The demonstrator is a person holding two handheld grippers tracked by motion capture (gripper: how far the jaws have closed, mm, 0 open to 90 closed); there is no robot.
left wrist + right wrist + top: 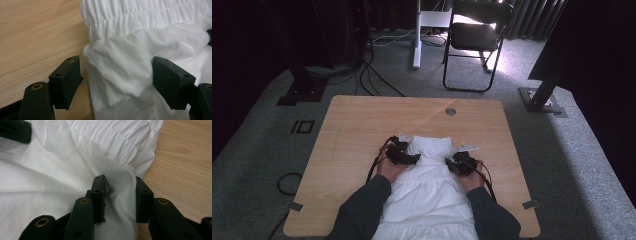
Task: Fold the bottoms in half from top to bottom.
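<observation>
A white garment point(429, 185) with a gathered elastic band at its far end lies on the wooden table point(357, 130), reaching to the near edge. My left gripper point(404, 156) sits at the garment's left side, just below the band. In the left gripper view it point(116, 77) stands open, and a loose bunched fold of the garment point(125, 65) lies between the jaws without being pinched. My right gripper point(459, 164) is at the garment's right edge. In the right gripper view it point(118, 192) is shut on a raised fold of the garment point(50, 177) beside the band.
A round grommet hole point(450, 111) lies in the table's far middle. Bare wood flanks the garment on both sides. Beyond the table stand a black folding chair point(477, 35), a white post point(417, 35), black stand bases point(302, 90) and floor cables point(377, 80).
</observation>
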